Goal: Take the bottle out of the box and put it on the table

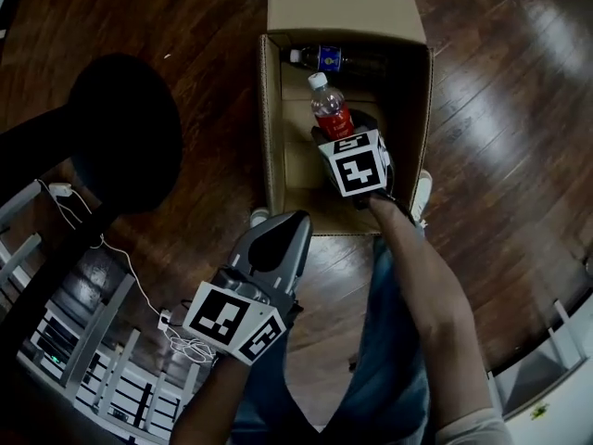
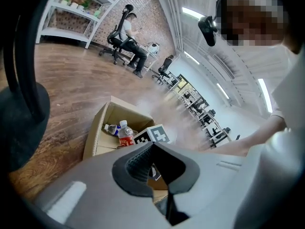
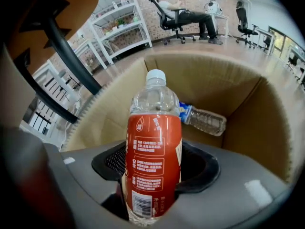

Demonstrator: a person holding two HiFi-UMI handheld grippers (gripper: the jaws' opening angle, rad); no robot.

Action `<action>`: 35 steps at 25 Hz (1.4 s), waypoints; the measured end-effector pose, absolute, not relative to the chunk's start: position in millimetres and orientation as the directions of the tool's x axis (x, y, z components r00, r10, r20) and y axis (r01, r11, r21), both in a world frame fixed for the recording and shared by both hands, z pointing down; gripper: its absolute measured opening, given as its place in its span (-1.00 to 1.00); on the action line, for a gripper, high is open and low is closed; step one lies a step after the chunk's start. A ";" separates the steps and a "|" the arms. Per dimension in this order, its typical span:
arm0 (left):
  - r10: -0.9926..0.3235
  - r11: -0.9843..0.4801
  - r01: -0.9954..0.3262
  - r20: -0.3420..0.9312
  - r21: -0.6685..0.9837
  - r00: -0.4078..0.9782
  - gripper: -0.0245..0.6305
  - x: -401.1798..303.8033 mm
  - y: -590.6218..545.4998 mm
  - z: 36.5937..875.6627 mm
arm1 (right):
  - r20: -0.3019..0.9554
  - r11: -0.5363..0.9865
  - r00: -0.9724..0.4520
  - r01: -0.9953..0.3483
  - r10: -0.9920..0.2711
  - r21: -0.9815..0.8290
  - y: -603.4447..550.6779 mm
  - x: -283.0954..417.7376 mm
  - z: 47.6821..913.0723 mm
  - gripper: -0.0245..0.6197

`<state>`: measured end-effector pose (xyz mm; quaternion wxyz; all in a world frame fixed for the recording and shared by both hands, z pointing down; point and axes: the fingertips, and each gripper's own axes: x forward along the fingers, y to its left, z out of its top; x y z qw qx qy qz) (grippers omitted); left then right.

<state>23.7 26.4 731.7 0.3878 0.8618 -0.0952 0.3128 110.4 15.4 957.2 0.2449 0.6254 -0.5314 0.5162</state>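
Observation:
An open cardboard box (image 1: pixel 271 109) stands on the wooden floor. My right gripper (image 1: pixel 341 135) reaches into it and is shut on a clear bottle with a red label (image 1: pixel 331 111), held upright with its white cap up and its bottom clear of the box floor. In the right gripper view the pads (image 3: pixel 193 168) press the red-label bottle (image 3: pixel 153 161) on both sides. A second bottle with a blue label (image 1: pixel 329 58) lies on its side at the box's far end. My left gripper (image 1: pixel 281 230) hangs outside the box at its near edge, shut and empty.
A black round chair base (image 1: pixel 125 128) stands left of the box. White shelving (image 1: pixel 83 360) and a white cable (image 1: pixel 130 276) lie at the lower left. The person's jeans (image 1: pixel 389 369) fill the near side. A person sits on an office chair (image 2: pixel 128 32) far off.

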 end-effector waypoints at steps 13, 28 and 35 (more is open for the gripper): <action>-0.016 -0.687 -0.401 0.539 0.606 0.842 -0.93 48.9 23.6 590.6 | 0.791 -0.222 -0.057 -0.945 -0.609 -0.239 8.8 106.6 715.9 0.00; -0.185 -0.737 -0.353 0.331 0.576 0.925 -0.93 36.8 16.6 334.8 | 0.518 -0.134 0.001 -0.966 -0.855 -0.219 -23.3 96.6 381.8 0.00; -0.329 -0.757 -0.410 0.246 0.509 0.912 -0.93 15.0 14.9 247.1 | 0.357 -0.013 -0.056 -0.982 -0.932 -0.188 -19.1 82.2 259.6 0.00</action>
